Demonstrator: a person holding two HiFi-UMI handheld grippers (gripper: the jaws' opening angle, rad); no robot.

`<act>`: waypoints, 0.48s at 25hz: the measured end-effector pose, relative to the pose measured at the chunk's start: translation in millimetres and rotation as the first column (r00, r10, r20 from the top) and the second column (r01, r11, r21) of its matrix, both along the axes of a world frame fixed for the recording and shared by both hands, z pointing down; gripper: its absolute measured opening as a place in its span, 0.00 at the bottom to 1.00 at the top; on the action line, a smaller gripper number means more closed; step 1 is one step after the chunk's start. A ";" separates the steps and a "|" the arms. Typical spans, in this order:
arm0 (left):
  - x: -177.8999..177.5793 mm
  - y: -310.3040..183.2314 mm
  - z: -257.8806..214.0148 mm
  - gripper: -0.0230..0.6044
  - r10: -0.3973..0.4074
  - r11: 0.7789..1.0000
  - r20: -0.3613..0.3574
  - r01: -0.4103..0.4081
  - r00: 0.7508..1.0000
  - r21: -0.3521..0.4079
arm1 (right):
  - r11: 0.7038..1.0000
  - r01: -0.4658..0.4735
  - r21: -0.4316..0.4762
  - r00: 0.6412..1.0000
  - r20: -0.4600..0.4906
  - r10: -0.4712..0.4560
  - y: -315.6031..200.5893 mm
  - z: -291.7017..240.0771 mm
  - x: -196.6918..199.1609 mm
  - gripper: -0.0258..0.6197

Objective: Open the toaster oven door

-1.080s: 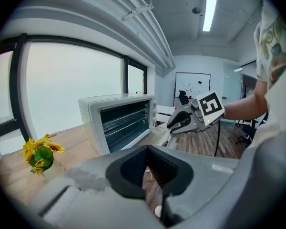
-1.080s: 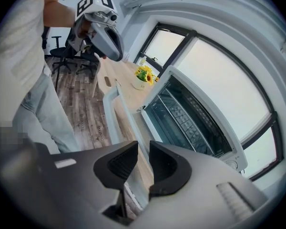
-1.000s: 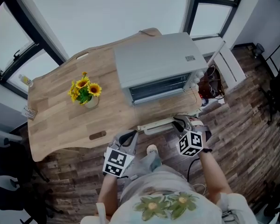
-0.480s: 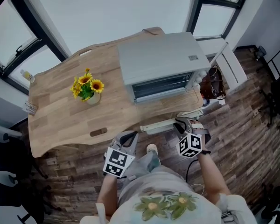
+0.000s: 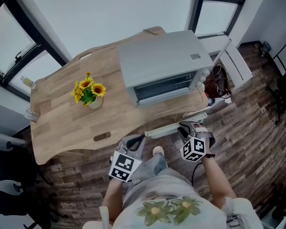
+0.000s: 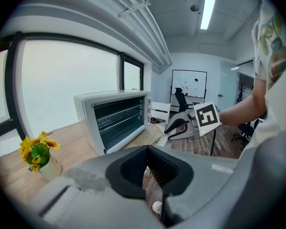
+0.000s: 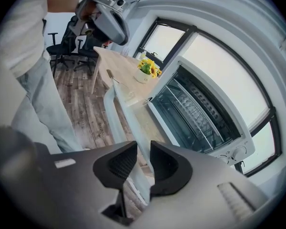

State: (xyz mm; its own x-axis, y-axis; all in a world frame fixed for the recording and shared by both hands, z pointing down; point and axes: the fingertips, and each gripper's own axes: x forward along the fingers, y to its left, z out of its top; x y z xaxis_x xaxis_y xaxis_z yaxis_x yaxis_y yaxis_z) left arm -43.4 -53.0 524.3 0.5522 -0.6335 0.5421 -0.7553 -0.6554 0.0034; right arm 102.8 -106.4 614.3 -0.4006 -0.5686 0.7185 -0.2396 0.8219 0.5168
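The silver toaster oven [image 5: 159, 63] stands at the table's back right with its glass door swung down flat toward me. The door's white handle bar [image 5: 162, 128] lies over the table's front edge. My right gripper [image 5: 188, 127] is at the bar's right part. In the right gripper view the handle [image 7: 121, 109] runs between the two pads of that gripper [image 7: 143, 151], which close on it. The oven's rack [image 7: 200, 113] shows inside. My left gripper [image 5: 135, 143] hangs shut and empty just before the table's edge; its view [image 6: 147, 151] faces the oven [image 6: 117, 118].
A small pot of sunflowers [image 5: 88, 93] stands left of the oven on the wooden table [image 5: 62, 123]. A white radiator [image 5: 236, 63] and cables [image 5: 214, 87] are at the right. Office chairs [image 7: 62, 46] stand on the wood floor behind.
My left gripper has drifted slightly right and closer to the table edge. The right gripper stays on the handle, and the door lies as before.
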 end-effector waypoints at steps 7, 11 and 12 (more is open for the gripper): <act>2.9 1.5 6.8 0.04 0.030 0.999 0.011 -0.029 0.999 -0.025 | 1.000 -0.009 -0.018 1.000 -0.017 0.008 5.9 15.3 0.7 0.18; 7.6 2.9 7.1 0.04 0.054 0.998 0.016 -0.054 0.998 -0.029 | 1.000 -0.008 -0.022 0.998 -0.056 0.007 9.5 27.6 3.2 0.18; 7.3 3.1 7.9 0.04 0.057 0.998 0.019 -0.056 0.998 -0.031 | 1.000 -0.012 -0.024 0.998 -0.057 0.011 10.2 30.1 3.3 0.18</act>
